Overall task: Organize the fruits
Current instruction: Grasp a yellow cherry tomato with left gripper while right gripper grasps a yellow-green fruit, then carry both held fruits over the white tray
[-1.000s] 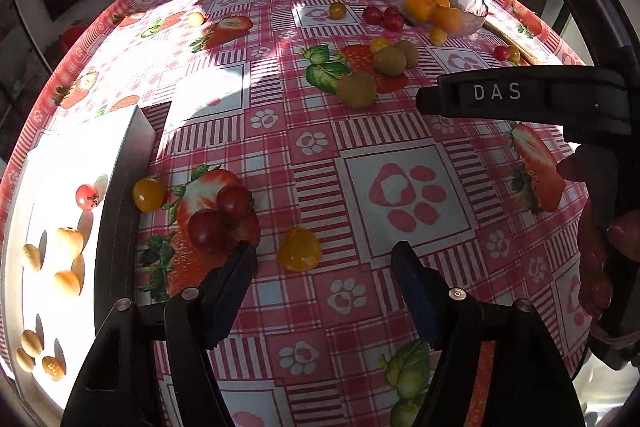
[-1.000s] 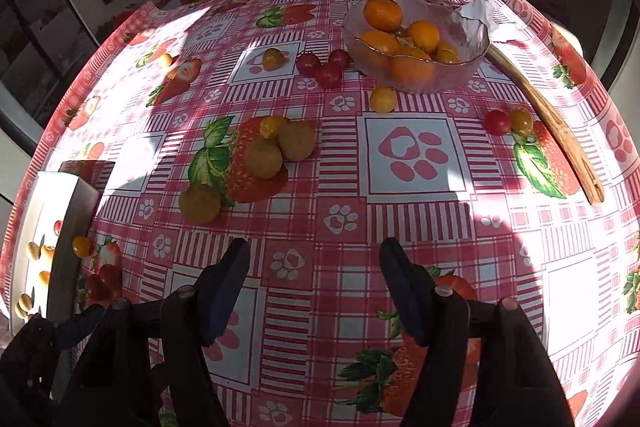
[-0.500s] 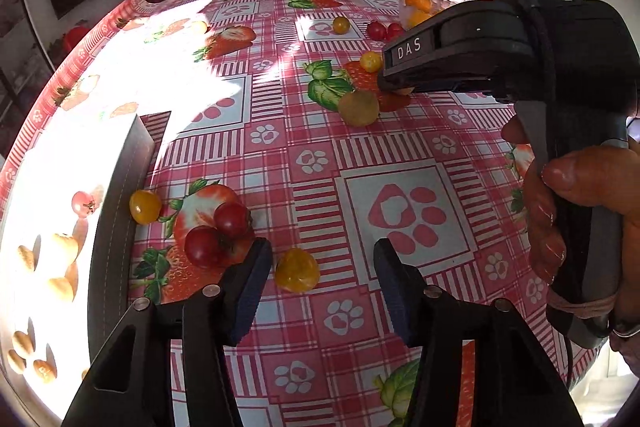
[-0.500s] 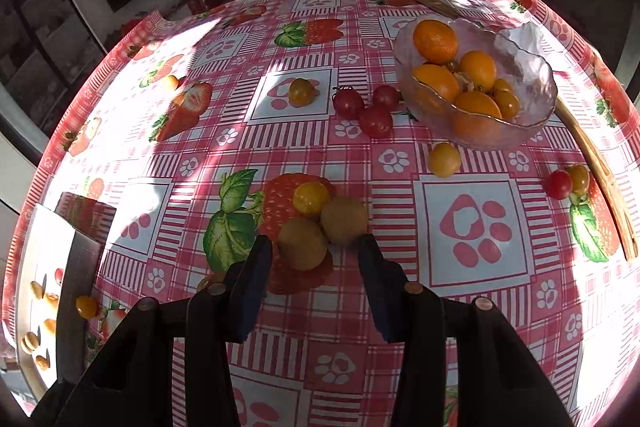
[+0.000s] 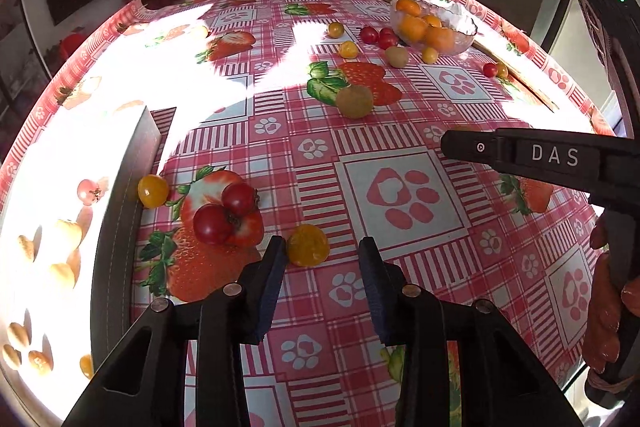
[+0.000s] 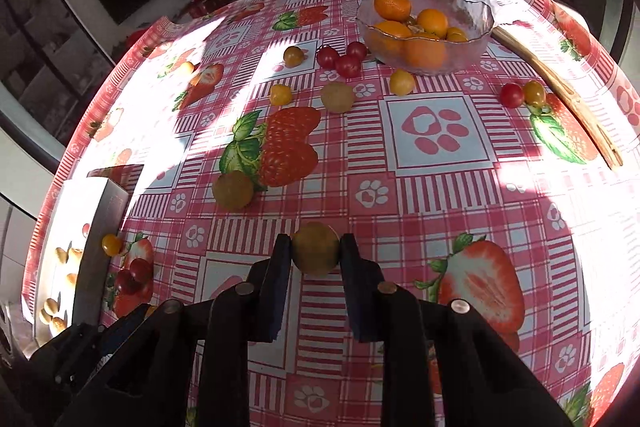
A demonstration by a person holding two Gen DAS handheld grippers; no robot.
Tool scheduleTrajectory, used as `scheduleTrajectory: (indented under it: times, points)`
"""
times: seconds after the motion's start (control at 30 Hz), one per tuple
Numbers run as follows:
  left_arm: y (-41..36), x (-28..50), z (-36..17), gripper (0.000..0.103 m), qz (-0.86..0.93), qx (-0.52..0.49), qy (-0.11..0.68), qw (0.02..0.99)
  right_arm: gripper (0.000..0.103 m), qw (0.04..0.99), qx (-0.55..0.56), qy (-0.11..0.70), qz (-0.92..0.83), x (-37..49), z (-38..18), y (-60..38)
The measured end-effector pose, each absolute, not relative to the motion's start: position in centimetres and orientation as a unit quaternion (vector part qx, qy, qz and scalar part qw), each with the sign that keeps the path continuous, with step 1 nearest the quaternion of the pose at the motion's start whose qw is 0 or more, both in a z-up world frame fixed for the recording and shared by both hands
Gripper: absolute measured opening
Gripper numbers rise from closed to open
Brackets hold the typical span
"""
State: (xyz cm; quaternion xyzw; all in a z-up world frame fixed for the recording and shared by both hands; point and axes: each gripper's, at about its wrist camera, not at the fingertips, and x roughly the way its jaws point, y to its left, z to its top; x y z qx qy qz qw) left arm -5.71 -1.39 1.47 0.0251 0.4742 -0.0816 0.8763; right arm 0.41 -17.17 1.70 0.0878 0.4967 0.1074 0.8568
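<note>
Kiwi (image 6: 315, 247), brownish-green and near-round, sits pinched between the pads of the right gripper (image 6: 315, 254), lifted clear of the checked tablecloth (image 6: 436, 187); half a second ago it lay beside another kiwi (image 6: 338, 97) and a yellow tomato (image 6: 280, 94), which remain behind (one fruit is thus collected, probably bound for the glass bowl (image 6: 472, 39) or the white box (image 6: 102, 211)). Its long axis cannot be told; it looks roughly spherical, with no visible stem end. Left gripper (image 5: 322, 259) has narrowed around an orange-yellow tomato (image 5: 307, 245) on the cloth, its jaws not yet touching both sides.
</note>
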Motion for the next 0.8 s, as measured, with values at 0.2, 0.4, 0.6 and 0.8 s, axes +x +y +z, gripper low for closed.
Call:
scheduleTrajectory:
  times: [0.2,0.4,0.6,0.8]
  points:
    - [-1.5,-5.4,1.4,0.04,-0.08,0.029,0.472,0.878,0.027,0.85,0.114,0.503,0.108,-2.1,1.5,-18.1]
    - [-1.0,-5.0,1.6,0.02,-0.091,0.014,0.475,0.875,0.027,0.851,0.126,0.497,0.11,-3.9,2.1,-18.7]
    - [-1.1,-4.8,1.6,0.02,-0.094,0.005,0.478,0.873,0.027,0.85,0.137,0.497,0.108,-5.8,2.3,-19.3]
    - [-1.4,-5.6,2.7,0.02,-0.103,0.002,0.47,0.877,0.027,0.85,0.138,0.497,0.107,-6.9,2.7,-19.5]
